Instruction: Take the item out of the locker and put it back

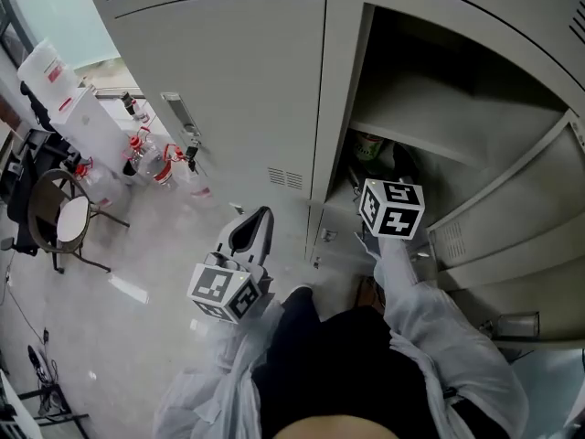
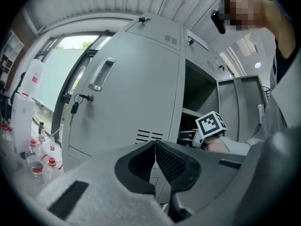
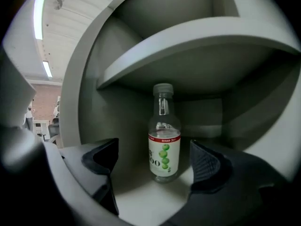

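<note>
A clear bottle (image 3: 164, 135) with a red band and green apples on its white label stands upright on the lower shelf of the open locker (image 3: 89, 84). From the head view only its green label (image 1: 368, 145) shows in the dark compartment. My right gripper (image 3: 154, 161) is open at the locker's mouth, and the bottle stands ahead of the gap, touching neither pad. In the head view its marker cube (image 1: 393, 208) hides the jaws. My left gripper (image 2: 155, 154) is shut on nothing and hangs in front of the closed locker door (image 2: 136, 88); the head view shows it low at the left (image 1: 253, 231).
The open locker door (image 1: 512, 218) swings out to the right of my right arm. Keys (image 2: 75, 105) hang from the closed door's lock. On the floor at the left are several red-capped bottles (image 1: 151, 158), white containers (image 1: 55, 85) and a round stool (image 1: 62, 219).
</note>
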`<act>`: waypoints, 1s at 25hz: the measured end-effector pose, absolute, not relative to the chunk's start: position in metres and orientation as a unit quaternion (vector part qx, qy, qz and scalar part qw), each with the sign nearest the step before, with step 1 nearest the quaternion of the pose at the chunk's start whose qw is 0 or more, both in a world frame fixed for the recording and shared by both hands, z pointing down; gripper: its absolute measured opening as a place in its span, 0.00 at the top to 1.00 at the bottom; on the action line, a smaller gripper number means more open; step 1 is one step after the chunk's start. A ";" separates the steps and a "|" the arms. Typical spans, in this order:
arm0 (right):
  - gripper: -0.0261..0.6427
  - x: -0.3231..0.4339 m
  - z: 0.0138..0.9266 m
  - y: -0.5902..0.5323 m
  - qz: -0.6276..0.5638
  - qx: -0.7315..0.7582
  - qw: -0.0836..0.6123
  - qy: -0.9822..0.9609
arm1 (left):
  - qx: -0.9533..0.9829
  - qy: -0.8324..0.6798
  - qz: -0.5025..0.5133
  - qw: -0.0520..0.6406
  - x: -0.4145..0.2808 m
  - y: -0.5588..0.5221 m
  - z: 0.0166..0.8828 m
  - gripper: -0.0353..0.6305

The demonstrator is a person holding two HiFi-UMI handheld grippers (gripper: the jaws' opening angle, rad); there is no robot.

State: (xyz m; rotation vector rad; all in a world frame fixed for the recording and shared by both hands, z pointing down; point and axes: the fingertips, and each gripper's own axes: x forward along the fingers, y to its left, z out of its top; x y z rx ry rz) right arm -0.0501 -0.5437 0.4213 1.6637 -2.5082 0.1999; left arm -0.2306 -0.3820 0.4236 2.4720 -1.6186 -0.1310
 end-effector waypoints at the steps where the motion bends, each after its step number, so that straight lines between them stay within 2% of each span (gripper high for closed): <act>1: 0.27 -0.051 0.424 -0.550 0.069 0.552 0.066 -0.829 | 0.835 -0.540 -0.043 0.093 -0.230 -0.387 0.424 0.94; 9: 0.28 -0.051 0.440 -0.597 0.072 0.570 0.089 -0.814 | 0.852 -0.514 -0.033 0.096 -0.222 -0.405 0.427 0.94; 10: 0.31 -0.050 0.441 -0.600 0.071 0.575 0.090 -0.810 | 0.852 -0.514 -0.032 0.097 -0.223 -0.405 0.427 0.94; 12: 0.49 -0.046 0.445 -0.605 0.067 0.585 0.097 -0.802 | 0.850 -0.517 -0.033 0.101 -0.226 -0.404 0.429 0.94; 25: 0.50 -0.049 0.447 -0.569 0.062 0.527 0.111 -0.840 | 0.848 -0.519 -0.020 0.104 -0.210 -0.372 0.445 0.94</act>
